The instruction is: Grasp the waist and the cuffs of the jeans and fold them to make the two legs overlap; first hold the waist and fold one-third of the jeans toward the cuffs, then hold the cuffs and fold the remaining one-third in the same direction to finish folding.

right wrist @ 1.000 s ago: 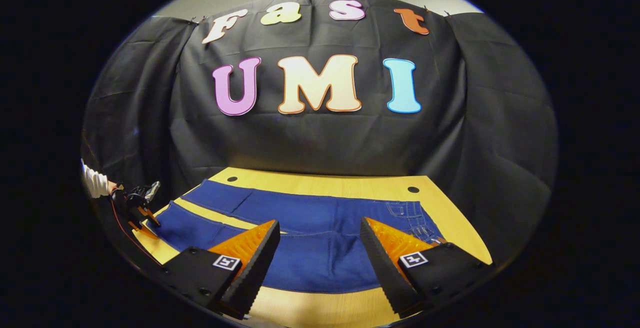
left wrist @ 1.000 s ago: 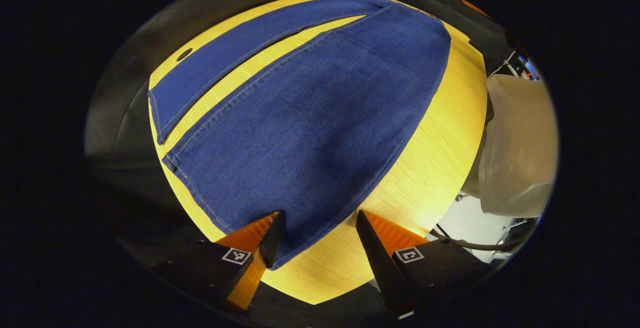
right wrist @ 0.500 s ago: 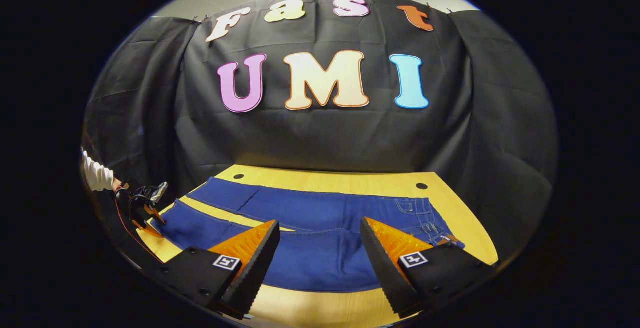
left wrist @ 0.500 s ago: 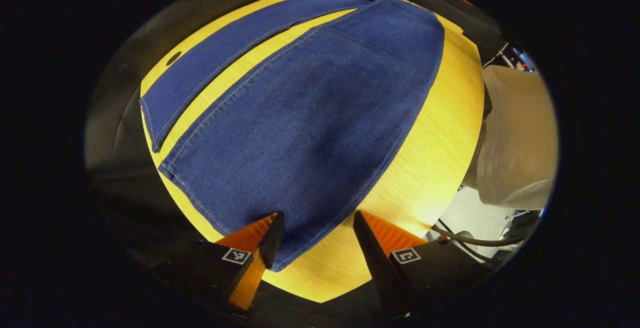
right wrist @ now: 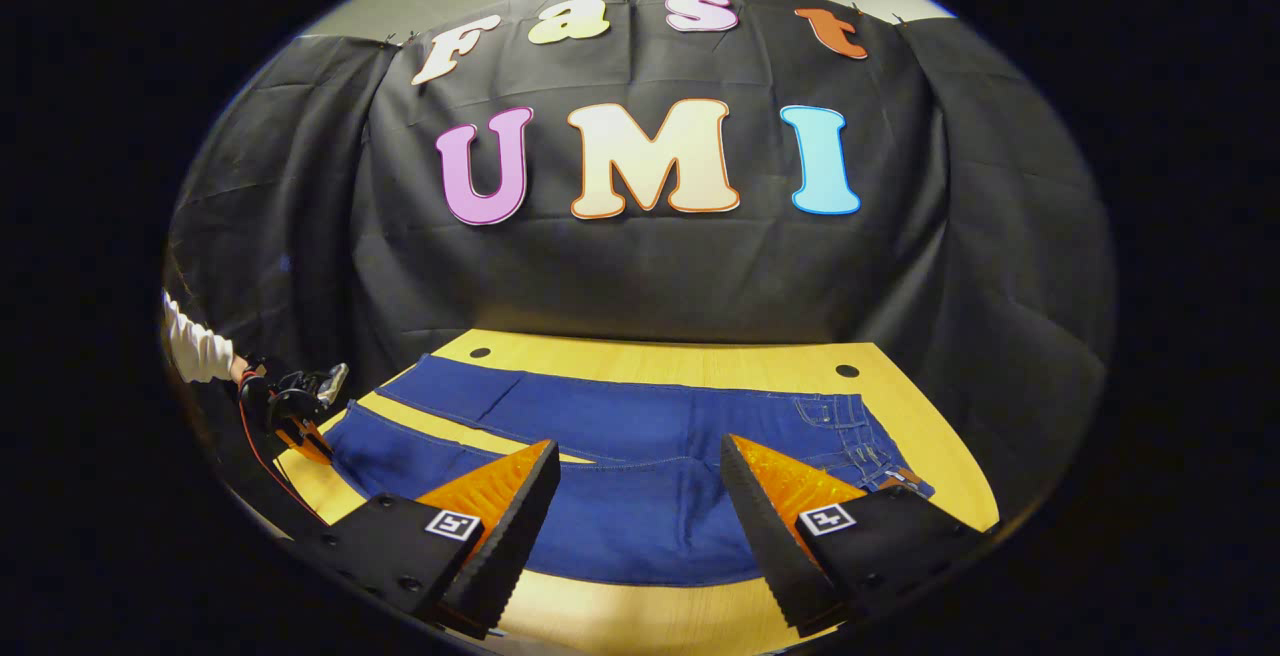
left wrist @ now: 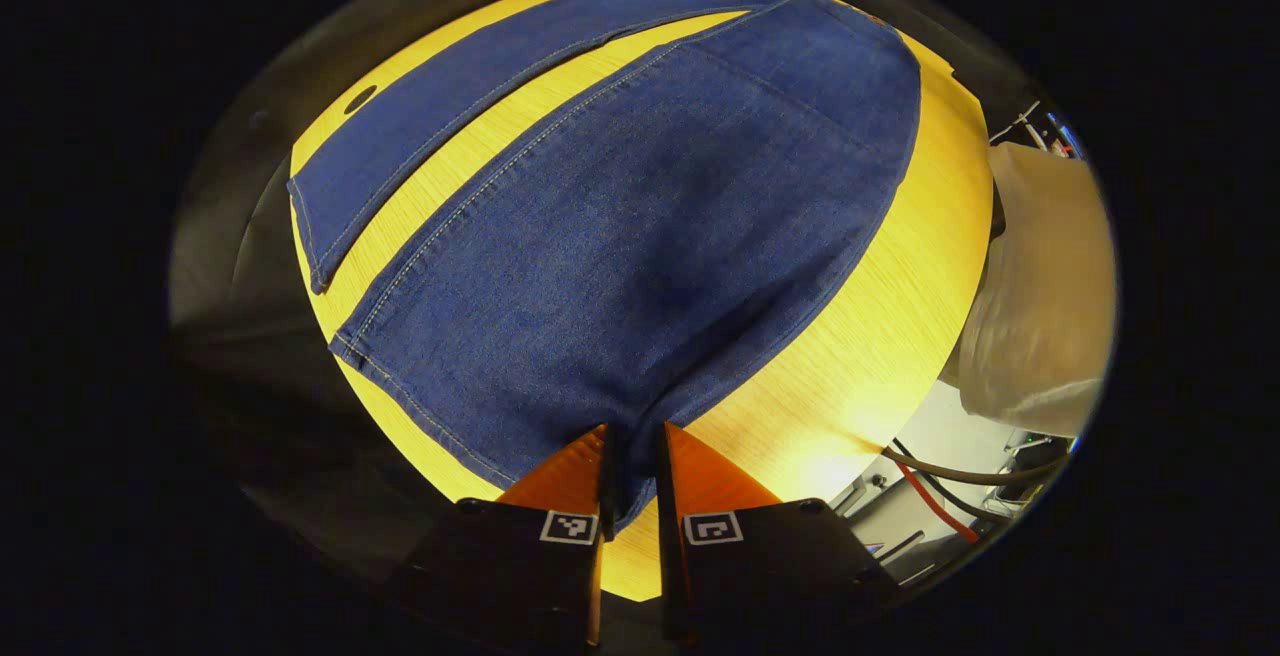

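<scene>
Jeans [right wrist: 640, 481] lie flat on the wood table [right wrist: 660, 361], both legs spread side by side w/ a strip of bare wood between them, waist off to the right in the right gripper view; so nothing's folded yet afaict. My left gripper [left wrist: 632, 466] is pinched down on the corner of the near leg's cuff [left wrist: 440, 406], cloth bunching up between the fingers; that's step one half-started imo. Right gripper [right wrist: 640, 506] hangs over the near leg w/ its fingers wide apart, holding nothing, and the waist [right wrist: 860, 436] isn't grabbed. Far leg [left wrist: 480, 106] is untouched. Left to do: get the waist, lay one leg over the other, then both one-third folds; basically the whole job tbh.
</scene>
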Available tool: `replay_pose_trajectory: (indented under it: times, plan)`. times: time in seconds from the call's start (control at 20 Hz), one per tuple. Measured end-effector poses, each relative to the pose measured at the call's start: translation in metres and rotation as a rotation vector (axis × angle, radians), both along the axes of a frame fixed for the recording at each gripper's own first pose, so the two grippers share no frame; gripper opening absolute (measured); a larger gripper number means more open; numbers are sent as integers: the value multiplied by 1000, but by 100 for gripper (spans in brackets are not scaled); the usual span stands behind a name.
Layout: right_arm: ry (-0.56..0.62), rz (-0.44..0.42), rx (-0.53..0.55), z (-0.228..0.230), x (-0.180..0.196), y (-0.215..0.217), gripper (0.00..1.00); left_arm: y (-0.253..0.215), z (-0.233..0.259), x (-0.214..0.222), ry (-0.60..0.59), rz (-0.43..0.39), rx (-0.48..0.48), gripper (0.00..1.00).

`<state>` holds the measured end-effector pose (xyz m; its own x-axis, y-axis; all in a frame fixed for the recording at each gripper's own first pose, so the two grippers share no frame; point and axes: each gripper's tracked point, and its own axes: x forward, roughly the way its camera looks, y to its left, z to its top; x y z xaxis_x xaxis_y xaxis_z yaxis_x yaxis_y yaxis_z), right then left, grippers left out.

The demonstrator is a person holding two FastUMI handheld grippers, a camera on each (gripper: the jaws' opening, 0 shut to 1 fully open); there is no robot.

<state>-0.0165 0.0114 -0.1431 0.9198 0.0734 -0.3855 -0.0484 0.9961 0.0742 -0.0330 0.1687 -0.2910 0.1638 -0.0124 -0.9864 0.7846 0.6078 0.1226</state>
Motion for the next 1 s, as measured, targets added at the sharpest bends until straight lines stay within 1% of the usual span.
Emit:
replay_pose_trajectory:
  times: [0.05, 0.1, 0.15, 0.25, 0.4, 0.55, 0.85, 1.0]
  plan:
    - [3, 1, 16, -2, 0, 2, 99, 0, 1, 2, -2, -2, -3, 13]
    - [5, 2, 28, -5, 1, 5, 99, 0, 0, 2, -3, 7, -8, 13]
    - [10, 4, 33, -9, 0, 6, 99, -2, 1, 2, -1, 22, -13, 4]
    - [33, 22, 23, -20, -1, 8, 99, -2, 2, 2, 3, 51, -21, 1]
    - [105, 85, -36, -45, -7, 3, 100, -1, 0, 1, 4, 63, -27, 0]
    - [193, 160, -114, -75, -11, -12, 99, -4, 2, 1, 23, 99, -19, 0]
    - [366, 274, -241, -124, -10, -59, 99, -3, 1, 1, 47, 102, 17, 0]
    - [449, 333, -319, -151, -11, -87, 100, -2, 1, 1, 65, 125, 20, 0]
